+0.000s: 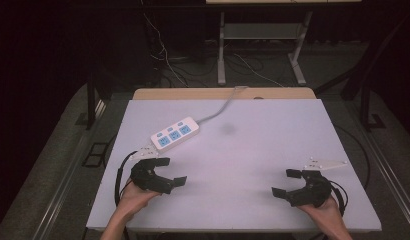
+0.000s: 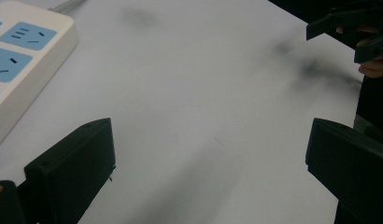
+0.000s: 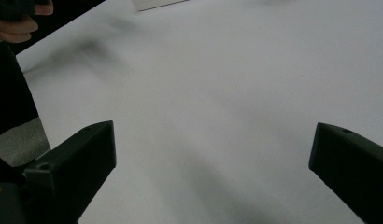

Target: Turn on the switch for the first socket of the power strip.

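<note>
Power strip (image 1: 175, 132): laid flat on the white table (image 1: 253, 150), far-left part, grey cord (image 1: 220, 109) trailing off the back edge.
Left gripper (image 1: 168, 171): spread wide, nothing held, just near the strip.
Right gripper (image 1: 287, 182): spread wide, nothing held, well apart.
Handling: judged light, rigid, smooth-sided; best gripped across the narrow sides.

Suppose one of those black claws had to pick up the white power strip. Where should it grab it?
Probably across the narrow width of the power strip, near its middle, coming down from above. It lies flat and is long and slim, so only its two long sides suit the jaws. The left gripper is nearer and open; the cord leaves the far end, so avoid that.
</note>
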Demonstrator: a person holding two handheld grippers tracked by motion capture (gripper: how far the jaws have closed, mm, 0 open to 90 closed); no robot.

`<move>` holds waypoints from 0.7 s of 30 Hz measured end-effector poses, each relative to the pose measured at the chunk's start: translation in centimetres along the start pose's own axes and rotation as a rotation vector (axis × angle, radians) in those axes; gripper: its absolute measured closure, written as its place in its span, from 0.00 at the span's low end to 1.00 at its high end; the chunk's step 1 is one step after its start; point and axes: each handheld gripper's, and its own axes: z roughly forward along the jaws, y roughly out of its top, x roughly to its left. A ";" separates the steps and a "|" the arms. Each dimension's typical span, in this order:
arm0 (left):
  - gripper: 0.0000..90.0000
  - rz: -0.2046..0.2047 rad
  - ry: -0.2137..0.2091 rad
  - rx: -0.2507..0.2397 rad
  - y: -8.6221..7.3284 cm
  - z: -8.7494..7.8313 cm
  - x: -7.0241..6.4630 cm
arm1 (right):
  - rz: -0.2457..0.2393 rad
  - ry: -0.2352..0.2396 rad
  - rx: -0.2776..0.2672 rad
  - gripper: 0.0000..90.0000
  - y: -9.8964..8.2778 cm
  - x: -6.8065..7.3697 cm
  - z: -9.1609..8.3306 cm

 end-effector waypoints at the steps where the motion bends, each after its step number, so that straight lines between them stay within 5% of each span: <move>1: 0.00 0.001 0.002 0.005 0.1 0.0 0.0 | 0.000 0.000 0.000 0.00 0.0 0.0 0.0; 21: 0.00 0.032 0.051 0.055 3.2 -0.4 1.5 | -0.011 0.002 0.007 0.00 0.0 0.1 0.1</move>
